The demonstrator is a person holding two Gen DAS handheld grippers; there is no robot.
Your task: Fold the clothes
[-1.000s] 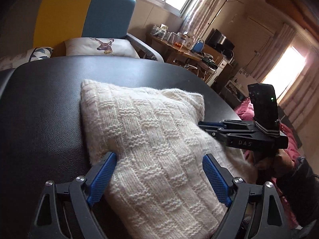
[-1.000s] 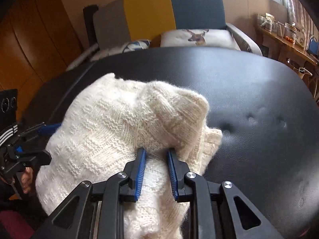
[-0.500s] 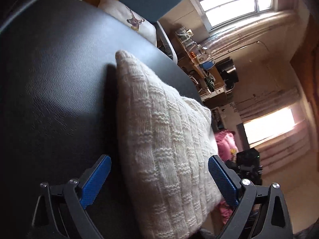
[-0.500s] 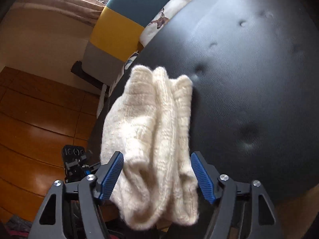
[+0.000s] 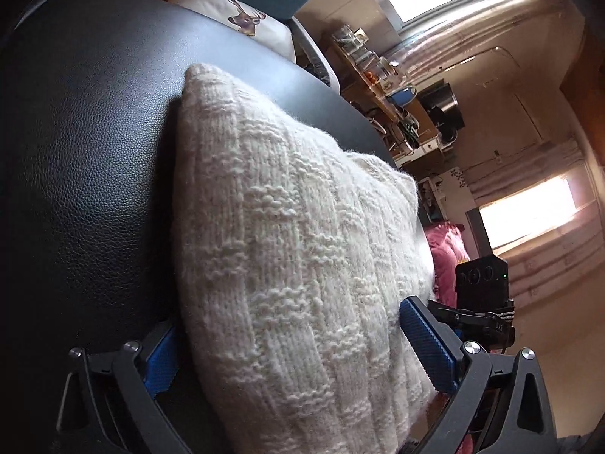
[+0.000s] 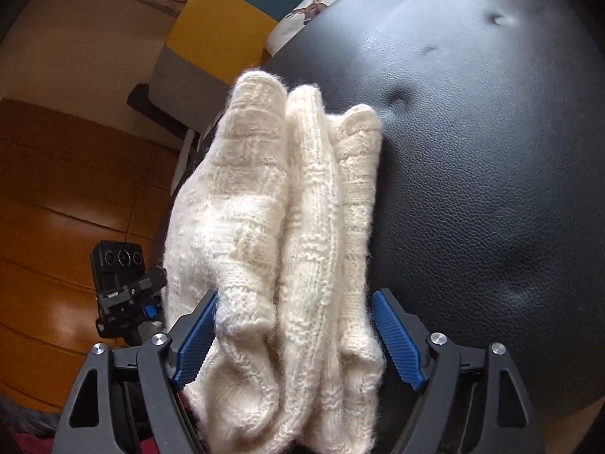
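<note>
Both of my claws stand wide, with the folded cream sweater (image 5: 302, 265) lying between their blue pads. My left claw (image 5: 298, 352) has just been opening further; its jaws straddle the near end of the knit, one pad low beside the black leather top (image 5: 87, 151) and the other up at the sweater's free side, with no squeeze showing on the wool. My right claw (image 6: 295, 340) has also just been spreading after a pinch, and the sweater's stacked edge, three thick layers (image 6: 302, 208) of it, sits loose in the gap. One pad brushes the fuzz, yet nothing is clamped. The sweater rests near the edge of the leather top, which both views show tilted. Beyond it I see a deer-print cushion (image 5: 242, 19) and a chair with a yellow and teal back (image 6: 223, 11).
</note>
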